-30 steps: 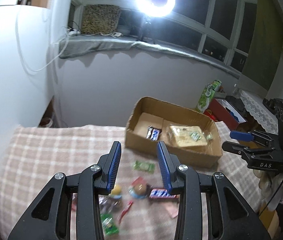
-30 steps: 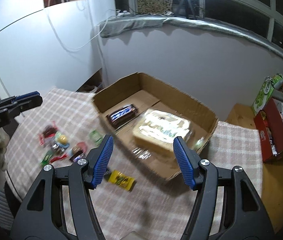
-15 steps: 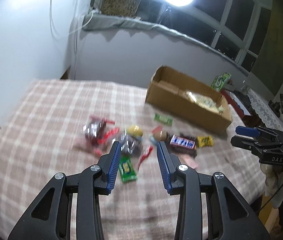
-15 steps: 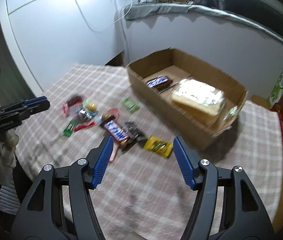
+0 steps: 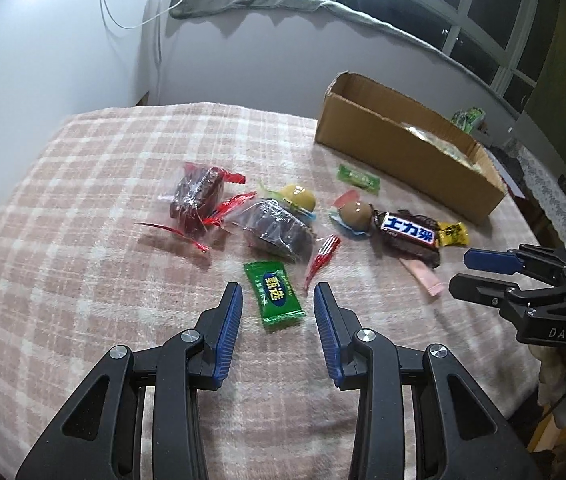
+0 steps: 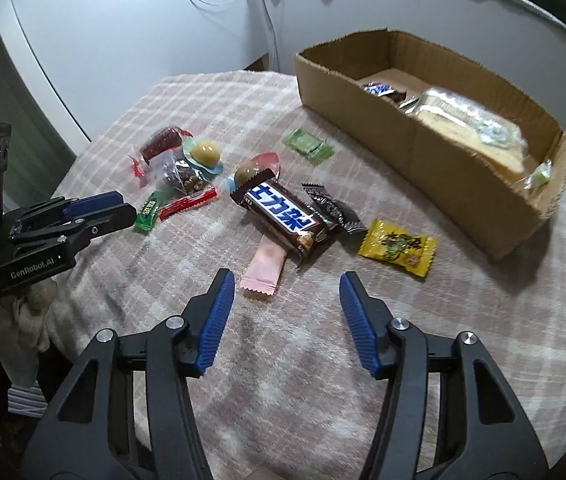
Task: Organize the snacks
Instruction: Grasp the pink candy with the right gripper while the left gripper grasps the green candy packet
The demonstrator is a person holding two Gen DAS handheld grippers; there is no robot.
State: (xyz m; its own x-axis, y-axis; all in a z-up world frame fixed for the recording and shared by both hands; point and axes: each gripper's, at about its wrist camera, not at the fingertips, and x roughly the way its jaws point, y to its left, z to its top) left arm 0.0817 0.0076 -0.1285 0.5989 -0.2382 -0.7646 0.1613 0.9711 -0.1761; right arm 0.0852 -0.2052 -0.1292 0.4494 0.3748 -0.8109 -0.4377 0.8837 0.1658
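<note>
Here, in the left wrist view, the left gripper (image 5: 277,308) hangs over the checked tablecloth (image 5: 83,280) with its jaws a modest gap apart and nothing between the pads; the green candy packet (image 5: 274,294) lies just ahead of the tips. Beyond it sit two clear-wrapped dark cakes (image 5: 239,212), a red stick (image 5: 322,256), two jelly cups (image 5: 327,206), the Snickers bar (image 5: 407,236) and a yellow packet (image 5: 451,234). The cardboard box (image 5: 399,156) stands at the far side of the table. The green packet looks light, flat and slippery; a pinch across its short width, away from the crimped ends, should hold best. The right gripper (image 5: 467,270) enters from the right edge.

In the right wrist view, the right gripper (image 6: 287,292) has its jaws wider and closing, with nothing between them. The pink sachet (image 6: 265,268) lies just ahead of its left pad, partly tucked under the Snickers bar (image 6: 283,210). That bar is firmer and heavier than the sachets, best gripped across its middle. Inside the box (image 6: 403,136) lie a second bar (image 6: 379,90) and a wrapped bread loaf (image 6: 467,128), both partly hidden by the near wall and blurred. The small dark wrapper (image 6: 333,208) is hard to identify.
</note>
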